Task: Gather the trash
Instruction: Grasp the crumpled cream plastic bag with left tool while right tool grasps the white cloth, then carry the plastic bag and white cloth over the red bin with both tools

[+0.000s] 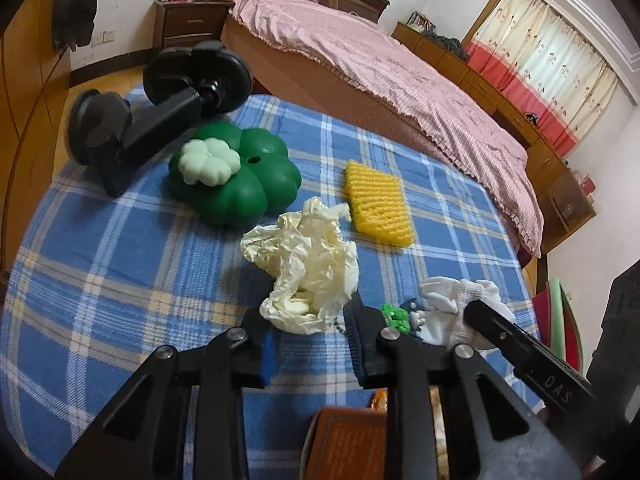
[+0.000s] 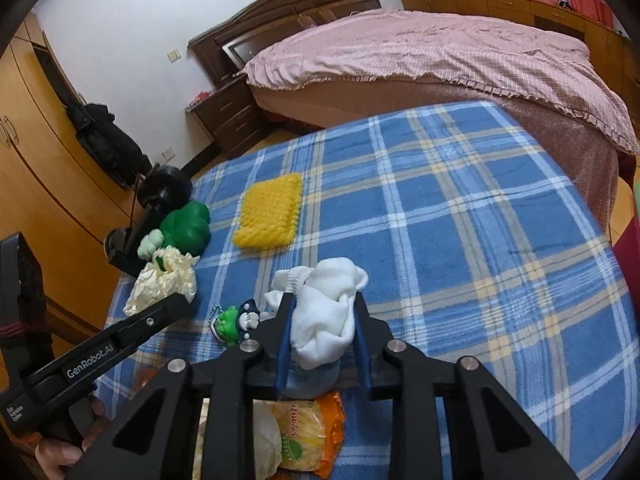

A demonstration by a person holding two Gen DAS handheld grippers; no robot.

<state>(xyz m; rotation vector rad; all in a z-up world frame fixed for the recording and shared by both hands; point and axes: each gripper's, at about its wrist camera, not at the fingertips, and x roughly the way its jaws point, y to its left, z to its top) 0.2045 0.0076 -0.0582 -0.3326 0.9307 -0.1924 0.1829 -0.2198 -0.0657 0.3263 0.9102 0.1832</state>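
Observation:
A crumpled cream glove (image 1: 308,268) lies on the blue plaid cloth (image 1: 120,248). Its lower end sits between the blue pads of my left gripper (image 1: 304,308), which press on it from both sides. From the right wrist view, the left gripper (image 2: 160,312) reaches the same glove (image 2: 164,284). My right gripper (image 2: 322,298) is shut on a bunched white sock (image 2: 324,312) that fills the gap between its pads. A yellow foam net (image 2: 270,212) lies flat farther out. A yellow-orange snack wrapper (image 2: 308,432) lies under the right gripper.
A green clover-shaped toy (image 1: 236,176) and a black suction-mount stand (image 1: 160,112) sit at the far left. A small green and blue keychain figure (image 2: 236,320) lies between the two grippers. A pink-covered bed (image 1: 400,72) stands beyond the table. A hand (image 2: 60,448) holds the left gripper's handle.

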